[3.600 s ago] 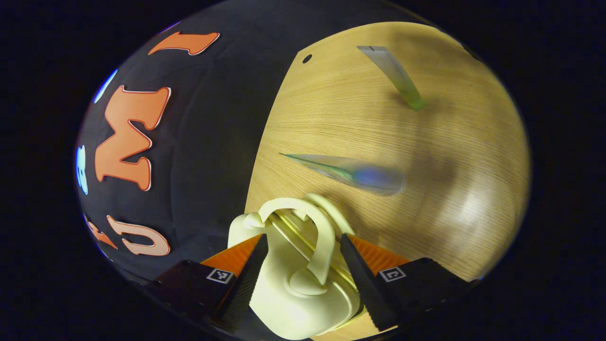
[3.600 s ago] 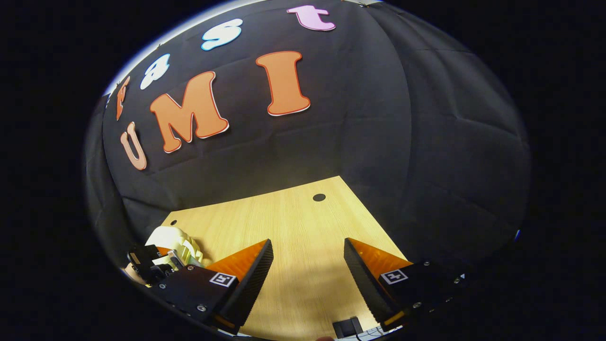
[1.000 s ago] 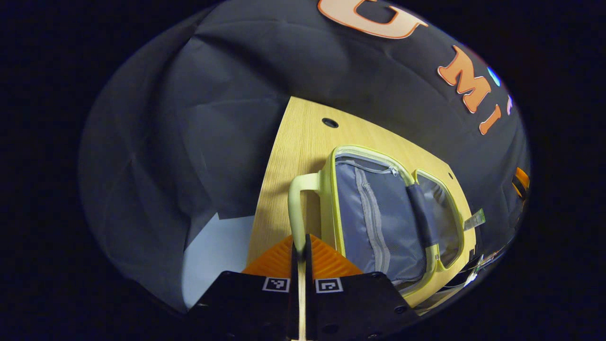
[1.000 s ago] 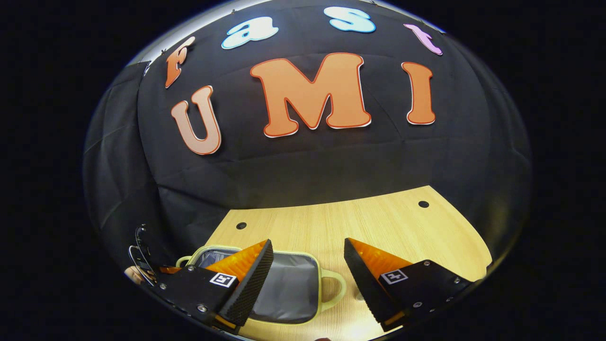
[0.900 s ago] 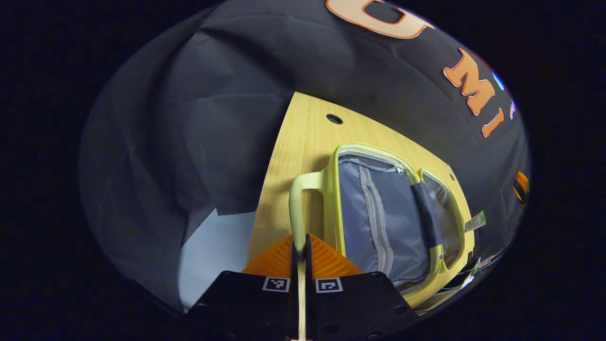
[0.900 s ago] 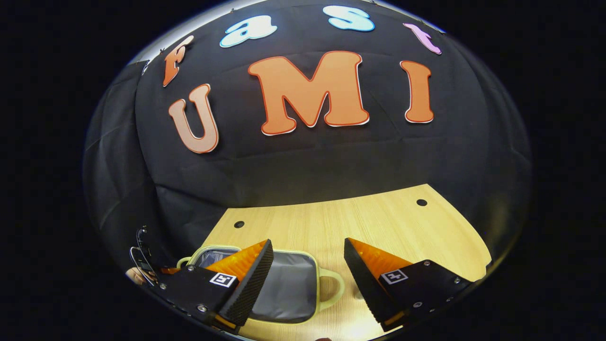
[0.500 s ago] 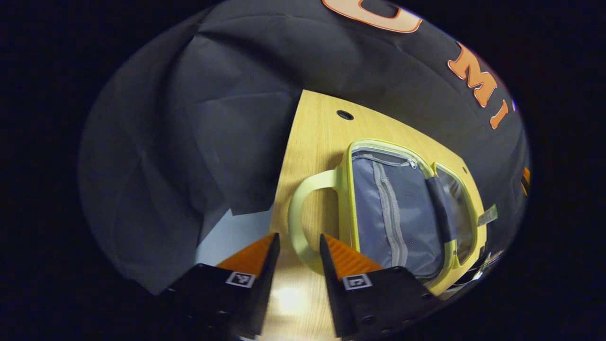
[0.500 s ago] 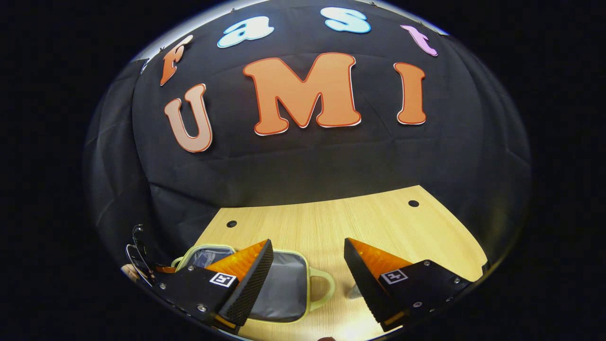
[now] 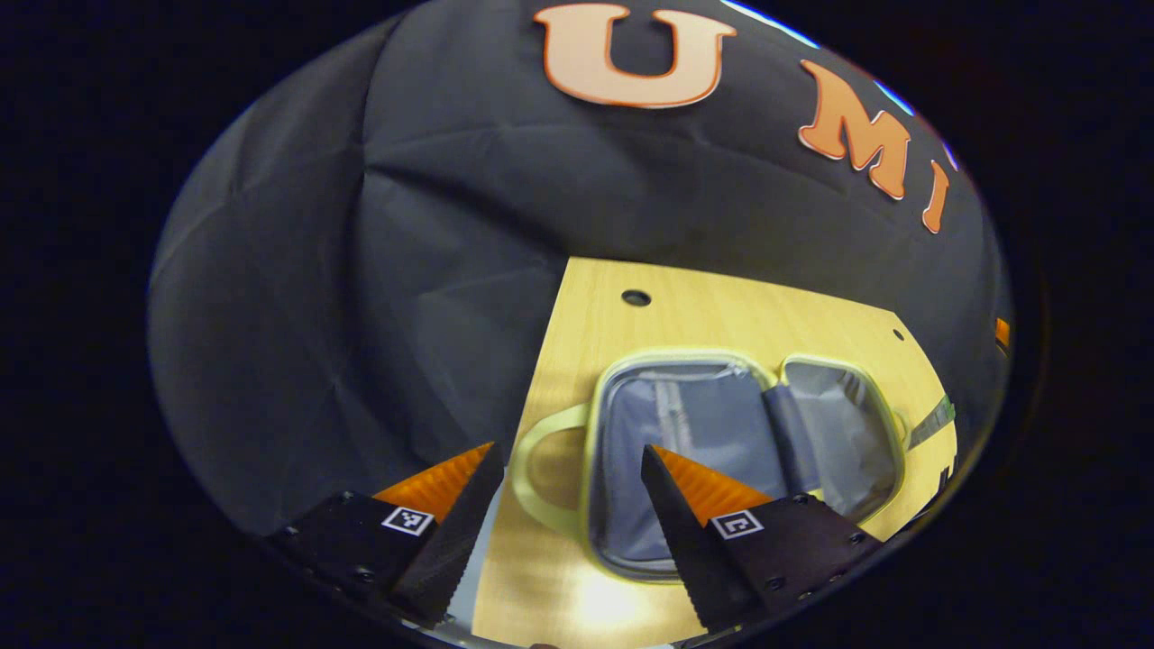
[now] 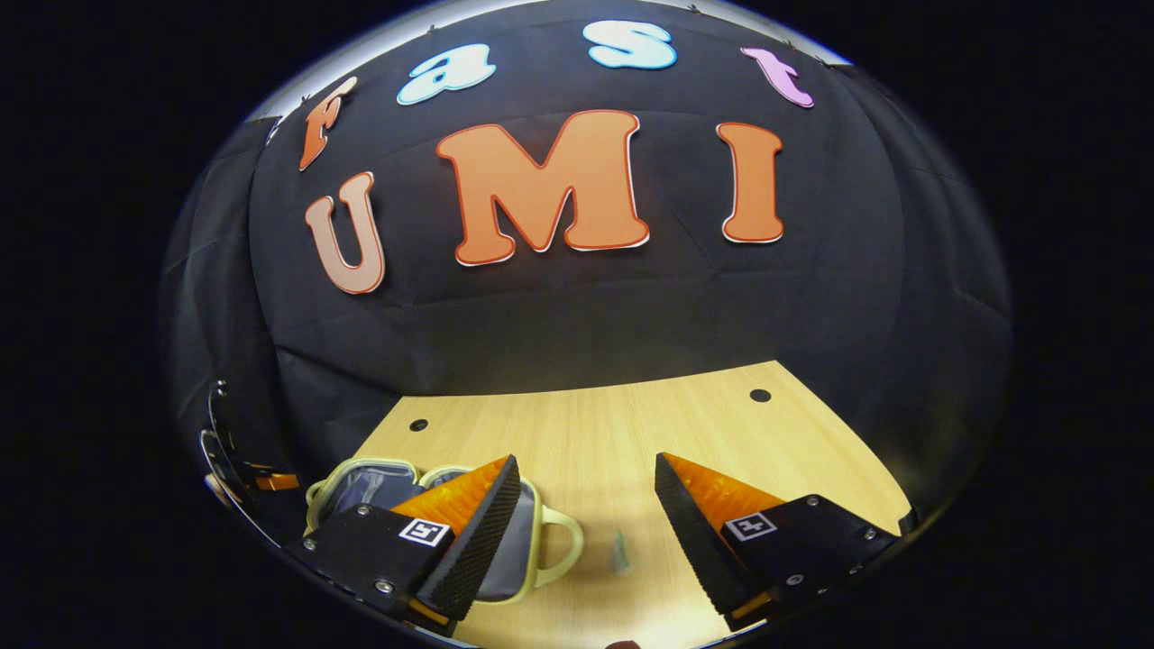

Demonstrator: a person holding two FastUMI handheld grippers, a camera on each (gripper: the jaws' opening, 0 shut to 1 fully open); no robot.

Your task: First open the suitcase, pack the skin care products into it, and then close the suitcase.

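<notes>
So the suitcase (image 9: 721, 451) lies flat and open on the tabletop (image 9: 694, 311) near its left edge, handles sticking out both ends, with a skin care tube (image 10: 619, 550) just off its right handle (image 10: 563, 545).

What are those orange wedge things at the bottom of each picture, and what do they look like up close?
They are the fingers of two hand-held grippers. The left gripper and right gripper look alike: two orange, wedge-shaped fingers tapering to a point, each with a black ribbed pad on its inner face. The fingers sit on black blocks fixed with small screws, and each block carries a small square black-and-white marker.
</notes>
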